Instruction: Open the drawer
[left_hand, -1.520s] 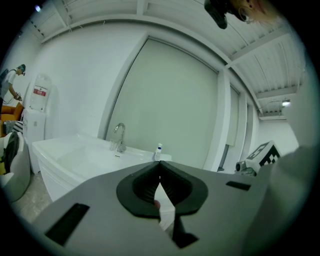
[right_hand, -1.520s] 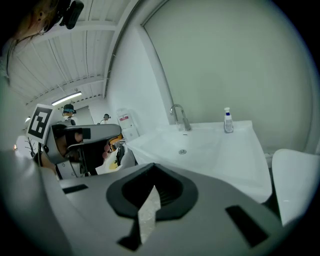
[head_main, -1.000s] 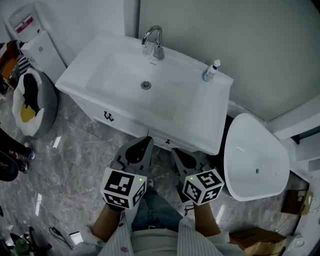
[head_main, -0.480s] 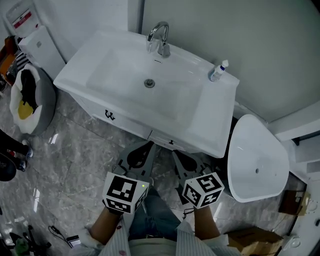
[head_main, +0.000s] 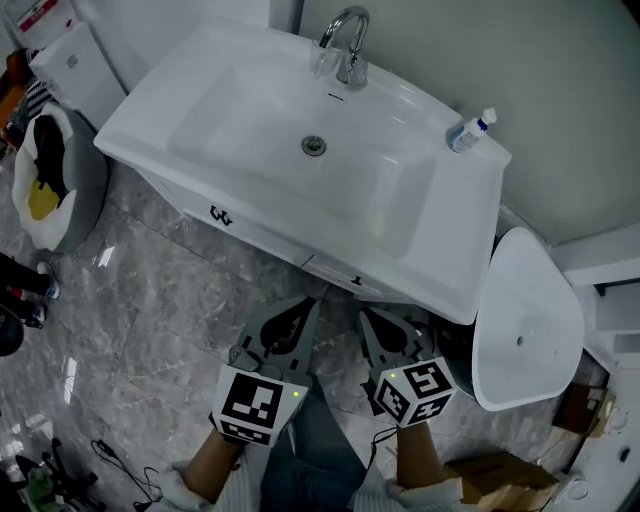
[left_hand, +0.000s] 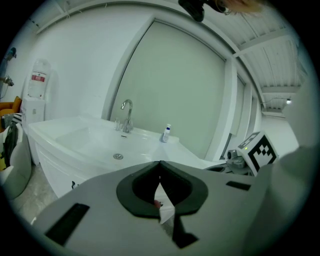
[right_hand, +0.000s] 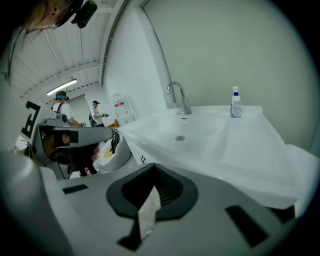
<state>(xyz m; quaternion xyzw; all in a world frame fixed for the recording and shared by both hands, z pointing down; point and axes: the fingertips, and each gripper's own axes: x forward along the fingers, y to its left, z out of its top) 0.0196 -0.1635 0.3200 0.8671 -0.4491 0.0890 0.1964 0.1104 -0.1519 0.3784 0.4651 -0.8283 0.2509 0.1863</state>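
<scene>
- The drawer (head_main: 335, 272) sits shut in the cabinet just under the washbasin's (head_main: 455, 240) front edge, with a small dark handle (head_main: 357, 281) on its face.
- The left gripper (head_main: 308, 303) hangs low in front of the washbasin, near the drawer but apart from it, its fingers pressed together on nothing.
- The right gripper (head_main: 366, 313) is below the washbasin's front edge too, fingers likewise pressed together and empty.
- A bottle (head_main: 468, 131) stands at the washbasin's back right corner.

The left gripper (left_hand: 160, 164), jaws together, faces a white sink (left_hand: 85, 141) with faucet (left_hand: 127, 115) and bottle (left_hand: 166, 134).
</scene>
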